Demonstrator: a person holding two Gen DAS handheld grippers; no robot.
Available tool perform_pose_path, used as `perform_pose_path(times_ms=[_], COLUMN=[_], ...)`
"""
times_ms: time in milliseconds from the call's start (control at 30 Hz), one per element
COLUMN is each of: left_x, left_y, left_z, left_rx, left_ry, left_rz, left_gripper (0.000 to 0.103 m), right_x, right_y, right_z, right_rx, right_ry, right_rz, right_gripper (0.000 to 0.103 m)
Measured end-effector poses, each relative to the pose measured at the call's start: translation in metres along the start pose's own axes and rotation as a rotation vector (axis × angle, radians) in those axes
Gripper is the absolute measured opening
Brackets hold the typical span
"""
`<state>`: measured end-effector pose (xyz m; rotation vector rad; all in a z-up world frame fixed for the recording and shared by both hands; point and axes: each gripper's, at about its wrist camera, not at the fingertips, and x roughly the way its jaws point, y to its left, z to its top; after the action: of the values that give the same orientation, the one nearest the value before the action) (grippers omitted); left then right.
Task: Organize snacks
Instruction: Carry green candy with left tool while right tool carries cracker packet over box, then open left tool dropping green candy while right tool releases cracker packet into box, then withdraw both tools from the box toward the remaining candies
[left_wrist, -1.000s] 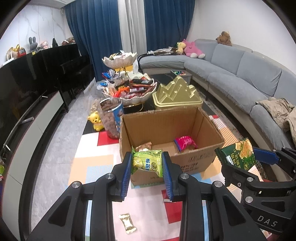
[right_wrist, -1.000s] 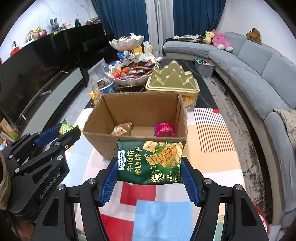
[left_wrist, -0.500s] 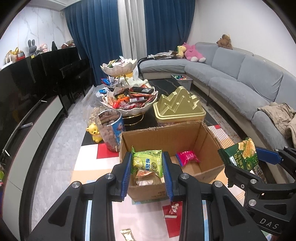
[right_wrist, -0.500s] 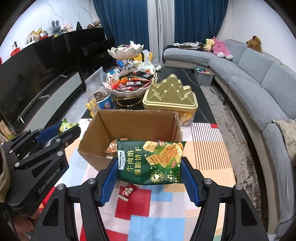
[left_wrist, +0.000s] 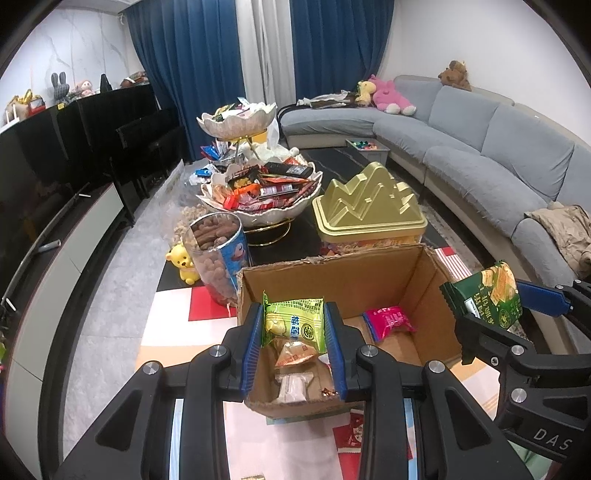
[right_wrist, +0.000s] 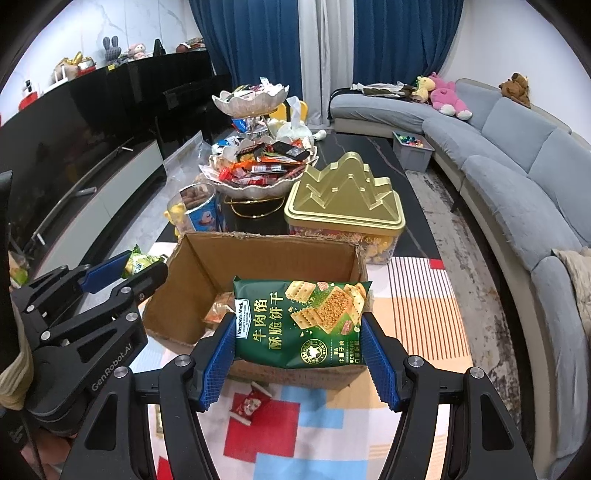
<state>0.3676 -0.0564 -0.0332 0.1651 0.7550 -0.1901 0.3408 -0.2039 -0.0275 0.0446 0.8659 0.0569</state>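
Observation:
My left gripper (left_wrist: 294, 332) is shut on a small light-green snack packet (left_wrist: 293, 323), held over the near left part of an open cardboard box (left_wrist: 351, 280). Inside the box lie a pink packet (left_wrist: 388, 320), an orange packet (left_wrist: 295, 352) and a pale wrapper (left_wrist: 293, 384). My right gripper (right_wrist: 299, 350) is shut on a dark green cracker bag (right_wrist: 301, 325), hanging above the box's (right_wrist: 273, 258) near wall. Each gripper shows at the side of the other's view, the left gripper (right_wrist: 125, 267) with its green packet and the right gripper (left_wrist: 487, 306) with the cracker bag.
Behind the box stand a gold mountain-shaped tin (left_wrist: 369, 206), a tiered bowl piled with snacks (left_wrist: 262, 192), a clear tub of brown snacks (left_wrist: 218, 258) and a yellow bear toy (left_wrist: 183, 262). A red wrapper (right_wrist: 251, 402) lies on the patterned mat. A grey sofa (left_wrist: 480, 155) runs along the right.
Both grippers have moved forward toward the box with their packets still held. The box now sits closer and lower in both views, with the packets over its near edge.

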Motion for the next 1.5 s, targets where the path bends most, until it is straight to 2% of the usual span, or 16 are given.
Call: perform_pose_path(times_ms=[633,767,867,1000,1500], left_x=[0.043,0.044,0.042,0.038,0.013], left_y=[0.005,0.008,0.010,0.014,0.020], left_z=[0.002,0.001,0.000,0.001,0.000], left_rx=[-0.017,-0.031,-0.031,-0.042,-0.046], left_ry=[0.050,0.055,0.052,0.044,0.014], left_rz=[-0.011,-0.016,-0.009,0.002,0.028], left_gripper=[0.035,0.046,0.048,0.061,0.069], right_x=[0.046,0.051,0.053,0.052,0.030], right_y=[-0.003,-0.001,0.002,0.006,0.005], right_z=[0.011,0.010,0.010,0.010,0.010], right_rx=[-0.007,-0.014,-0.021,-0.037,-0.025], right_ry=[0.049,0.063,0.072,0.067,0.039], right_rz=[0.018,0.031,0.035,0.027,-0.003], right_gripper=[0.067,0.068,0.070,0.079,0.080])
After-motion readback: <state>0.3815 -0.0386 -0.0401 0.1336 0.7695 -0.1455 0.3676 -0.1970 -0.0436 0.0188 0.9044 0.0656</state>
